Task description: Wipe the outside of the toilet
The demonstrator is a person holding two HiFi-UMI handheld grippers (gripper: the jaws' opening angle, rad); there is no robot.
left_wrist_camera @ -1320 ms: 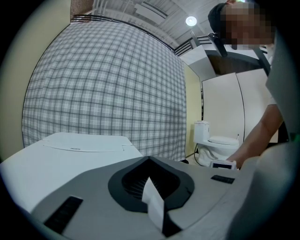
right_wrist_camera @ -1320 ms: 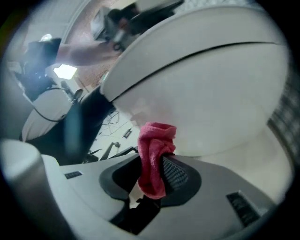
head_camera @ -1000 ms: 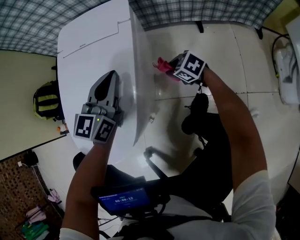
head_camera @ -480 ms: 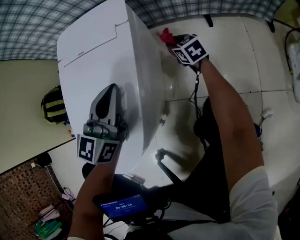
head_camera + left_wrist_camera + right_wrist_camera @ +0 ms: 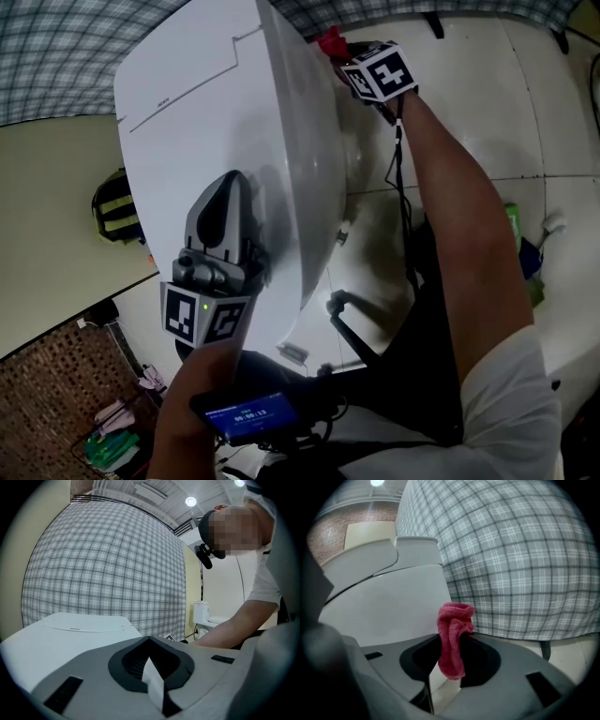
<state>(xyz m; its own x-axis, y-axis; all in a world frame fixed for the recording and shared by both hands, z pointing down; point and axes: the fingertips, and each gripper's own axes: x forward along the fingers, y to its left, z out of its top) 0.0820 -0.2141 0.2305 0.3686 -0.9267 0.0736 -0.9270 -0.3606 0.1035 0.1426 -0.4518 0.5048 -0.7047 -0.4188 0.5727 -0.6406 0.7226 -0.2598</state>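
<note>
Pinching the red cloth [image 5: 454, 637] in my right claw [image 5: 339, 54] beside the toilet's [image 5: 314, 150] rear flank by the checked wall [image 5: 511, 564], left claw [image 5: 229, 186] pressed together on the lid [image 5: 187, 103], I judge most wiping is left.

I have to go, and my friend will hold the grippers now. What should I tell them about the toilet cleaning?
Left hand-held gripper: shut and empty, lying on top of the toilet.
Right hand-held gripper: shut on the red cloth, held at the toilet's side near the back, close to the checked wall. I cannot tell whether the cloth touches the toilet.
Done: the cloth is gripped and brought to the toilet. Nothing shows which parts are already wiped.
Left: wipe the outside, probably starting on that side.
</note>
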